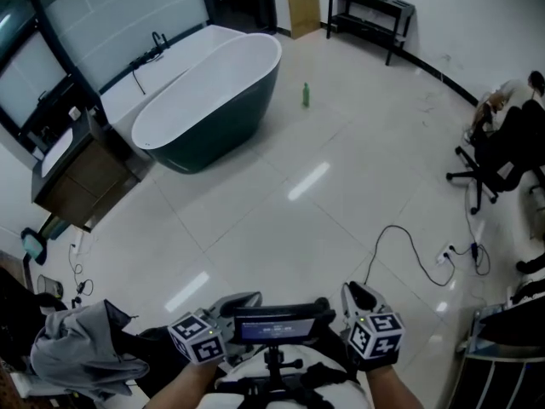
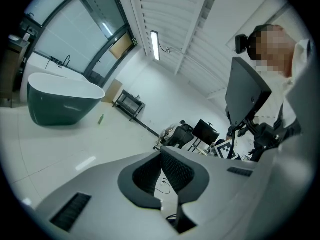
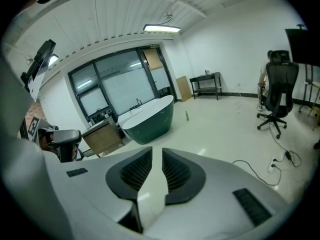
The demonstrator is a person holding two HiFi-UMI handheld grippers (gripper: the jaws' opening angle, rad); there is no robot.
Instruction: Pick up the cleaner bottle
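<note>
The cleaner bottle (image 1: 306, 95) is a small green bottle that stands upright on the pale tiled floor, far off beside the dark green bathtub (image 1: 213, 92). It also shows as a small bottle (image 2: 101, 119) in the left gripper view and as a small bottle (image 3: 187, 115) in the right gripper view. Both grippers are held low and close to my body, a long way from it. My left gripper (image 1: 243, 302) (image 2: 161, 154) is shut with nothing between its pads. On my right gripper (image 1: 358, 296) (image 3: 156, 154) the jaws stand a narrow gap apart, empty.
A black console table (image 1: 370, 11) stands against the far wall. An office chair (image 1: 498, 156) is at the right, and a black cable (image 1: 400, 245) lies on the floor near it. A wooden vanity (image 1: 81, 173) stands left of the tub. Grey cloth (image 1: 77, 348) lies at the lower left.
</note>
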